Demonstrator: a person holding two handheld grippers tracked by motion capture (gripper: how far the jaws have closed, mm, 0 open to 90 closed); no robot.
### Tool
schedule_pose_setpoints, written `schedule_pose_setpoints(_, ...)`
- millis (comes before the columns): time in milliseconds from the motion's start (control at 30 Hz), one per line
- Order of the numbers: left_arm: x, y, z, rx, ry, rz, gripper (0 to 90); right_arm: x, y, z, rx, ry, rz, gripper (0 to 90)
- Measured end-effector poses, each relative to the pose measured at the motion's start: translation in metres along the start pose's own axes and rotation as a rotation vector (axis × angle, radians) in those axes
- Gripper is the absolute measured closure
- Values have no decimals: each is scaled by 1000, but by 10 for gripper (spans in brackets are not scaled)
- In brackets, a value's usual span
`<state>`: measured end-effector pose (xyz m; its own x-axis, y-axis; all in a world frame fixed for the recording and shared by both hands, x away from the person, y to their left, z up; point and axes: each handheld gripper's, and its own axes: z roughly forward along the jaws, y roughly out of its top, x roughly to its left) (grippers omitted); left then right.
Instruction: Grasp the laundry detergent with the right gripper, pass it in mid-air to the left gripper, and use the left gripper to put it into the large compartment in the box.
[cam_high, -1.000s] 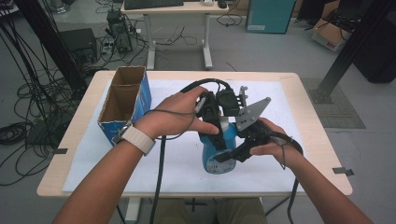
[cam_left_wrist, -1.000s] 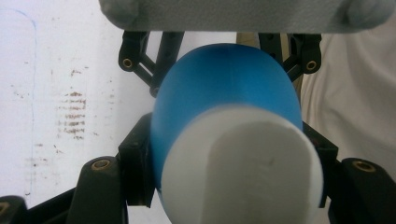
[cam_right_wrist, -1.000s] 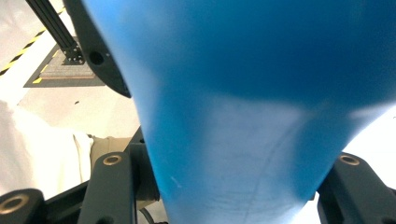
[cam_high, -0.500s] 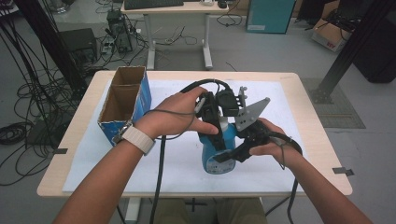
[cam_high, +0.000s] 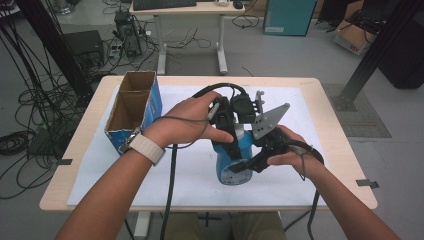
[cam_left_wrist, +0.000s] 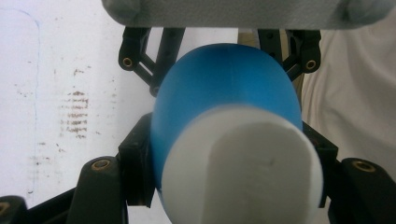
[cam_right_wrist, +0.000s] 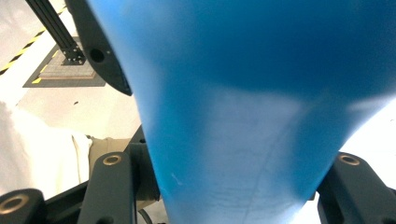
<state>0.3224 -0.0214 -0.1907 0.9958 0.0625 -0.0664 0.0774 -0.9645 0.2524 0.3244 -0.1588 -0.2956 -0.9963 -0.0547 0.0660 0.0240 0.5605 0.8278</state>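
The table (cam_high: 330, 125) carries a white sheet (cam_high: 195, 185), and its near edge is hidden behind the person's forearms. At the left side of the sheet stands an open cardboard box (cam_high: 134, 109) with blue outer walls; what is at its bottom is too dark to tell.

Near the middle of the sheet stands the blue bottle (cam_high: 235, 159), upright, with a label low on its front (the print is too small to read). Its upper part is covered in the high view by the two tools and the hands.

The left gripper (cam_high: 226, 120) comes from above and is closed on the top of the bottle; in the left gripper view the white cap (cam_left_wrist: 243, 170) sits between the black pads, blurred and cut off at the bottom edge. The right gripper (cam_high: 252, 162) is closed on the bottle's body from the right side. In the right gripper view the blue wall is very close and out of focus, so the contact of the pads is hard to make out.
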Motion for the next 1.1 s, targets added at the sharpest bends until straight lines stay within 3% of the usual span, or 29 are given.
schedule_pose_setpoints(233,1,2,-3,1,7,0,376,-2,2,-2,-3,0,-8,429)
schedule_pose_setpoints(567,7,3,7,23,-15,0,377,-6,-6,3,-2,12,9,421)
schedule_pose_setpoints(633,7,3,7,21,-9,-7,377,-7,-9,4,-7,36,46,325)
schedule_pose_setpoints(733,12,0,5,33,2,-24,377,-8,-16,6,46,63,97,170)
schedule_pose_setpoints(767,12,-1,4,46,3,-33,377,-9,-20,5,60,54,135,140)
schedule_pose_setpoints(967,19,-9,1,54,26,-84,376,-12,-30,-16,66,0,220,73)
schedule_pose_setpoints(1100,24,-14,-6,62,49,-131,376,-14,-37,-32,150,-45,223,62)
